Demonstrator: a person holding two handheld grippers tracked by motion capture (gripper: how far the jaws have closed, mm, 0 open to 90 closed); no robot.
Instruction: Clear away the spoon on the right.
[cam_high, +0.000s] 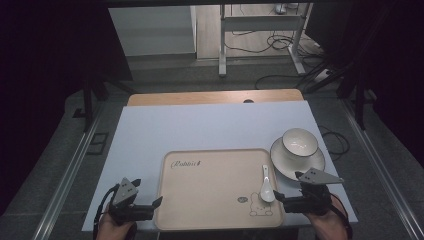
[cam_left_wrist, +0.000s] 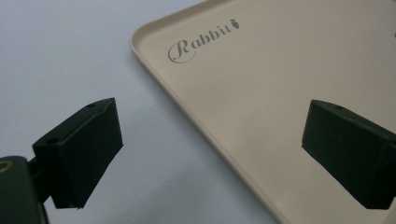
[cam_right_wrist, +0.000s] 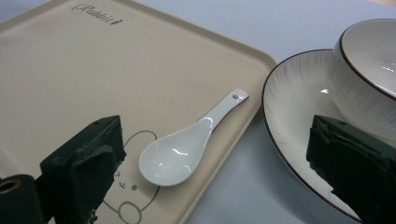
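Black jaws of the right gripper (cam_right_wrist: 210, 158) stand spread, nothing pinched; the white spoon (cam_right_wrist: 187, 147) lies between them by the beige tray's (cam_right_wrist: 140, 70) right edge. Left gripper (cam_left_wrist: 210, 149), also spread, straddles the tray's left rim.

Bowl (cam_right_wrist: 373, 60) cut off at edge (right gripper view), tray (cam_left_wrist: 280, 93) cropped

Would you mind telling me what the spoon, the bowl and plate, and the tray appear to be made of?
The spoon looks like glazed white ceramic: glossy, with sharp highlights. The bowl and plate look ceramic too, glossy white with thin dark rims and faint ribbing. The tray seems matte beige plastic or melamine, with printed lettering and a rabbit drawing; the look leaves that open.
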